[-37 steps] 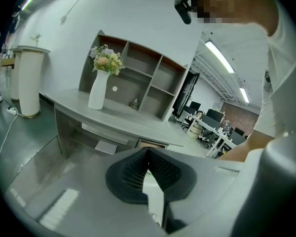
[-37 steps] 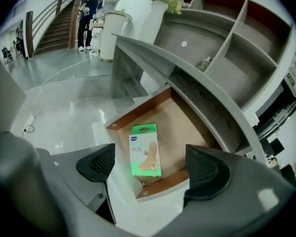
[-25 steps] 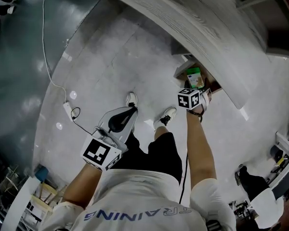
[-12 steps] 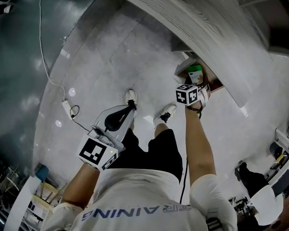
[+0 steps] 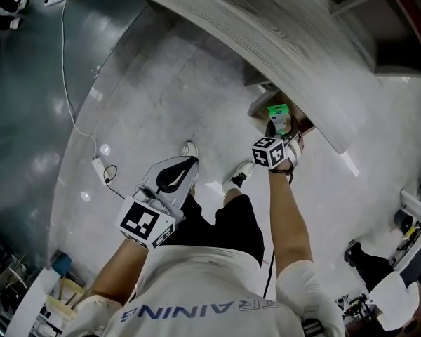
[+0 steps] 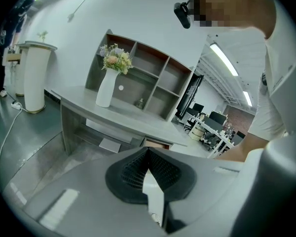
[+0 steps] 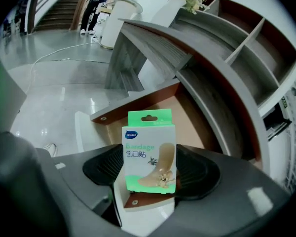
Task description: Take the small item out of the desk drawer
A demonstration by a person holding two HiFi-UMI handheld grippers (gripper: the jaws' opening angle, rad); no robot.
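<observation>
1. Bandage box: a small white and green card box with a hang tab and a picture of a plaster on its face. It stands upright, tab uppermost, between the dark ribbed pads of the right gripper.
2. The right gripper's jaws have just been closing. Its pads now press on the two sides of the box's lower half, so the box is clamped, not merely framed.
3. Behind and below the box lies the open wooden drawer, reddish-brown inside with a pale front. It is pulled out from under the front edge of the grey wood-grain surface. The box shows over the drawer's near corner and does not lie on the drawer floor. I cannot tell whether its base has cleared the rim.
4. As I judge it, the drawer is already open, the item is gripped and the lift has begun. What is left is to bring the box fully clear of the drawer and out from beneath the surface's edge. The visible part of the drawer floor shows nothing else.
5. The left gripper has its jaws together with nothing between them. In the head view it hangs over the pale polished floor, well apart from the drawer, and takes no part in the grasp.
</observation>
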